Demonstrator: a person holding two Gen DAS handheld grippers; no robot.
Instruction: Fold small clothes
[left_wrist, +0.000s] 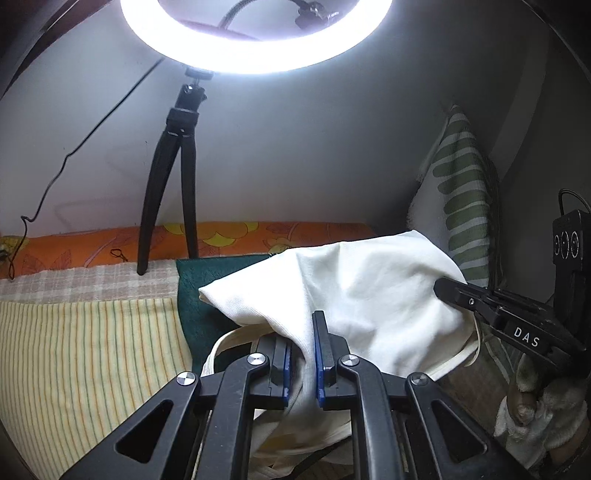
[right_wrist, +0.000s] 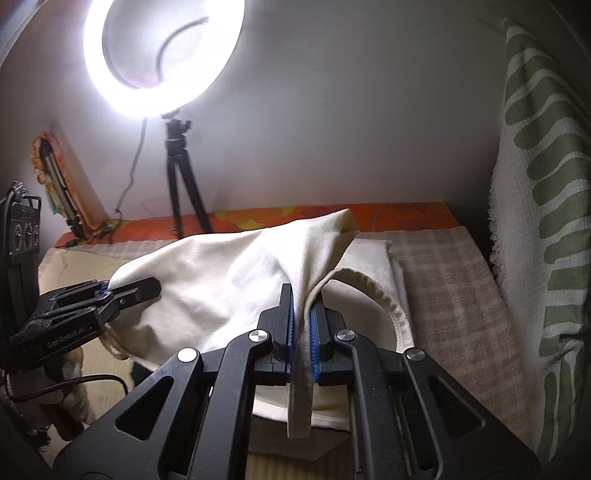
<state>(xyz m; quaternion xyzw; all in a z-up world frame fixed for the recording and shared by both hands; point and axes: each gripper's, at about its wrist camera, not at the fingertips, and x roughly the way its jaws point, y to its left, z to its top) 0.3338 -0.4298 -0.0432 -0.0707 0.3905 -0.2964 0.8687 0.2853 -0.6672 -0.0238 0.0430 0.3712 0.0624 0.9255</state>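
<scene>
The garment's (left_wrist: 362, 295) lower part was hidden behind the gripper bodies; its type stayed unclear. The left gripper (left_wrist: 303, 354) was clamped on a bunched fold, and the right gripper (right_wrist: 303, 325) pinched a hemmed edge. Cream and creased, the garment hung stretched between them over the bed (left_wrist: 85, 339).

The top of the ring light (left_wrist: 255, 48) is cut off by the picture's edge. The white cloth (left_wrist: 369, 295) hides part of the green mat (left_wrist: 199, 295). The strap (right_wrist: 301, 384) in the right gripper (right_wrist: 301, 325) looks blurry.
</scene>
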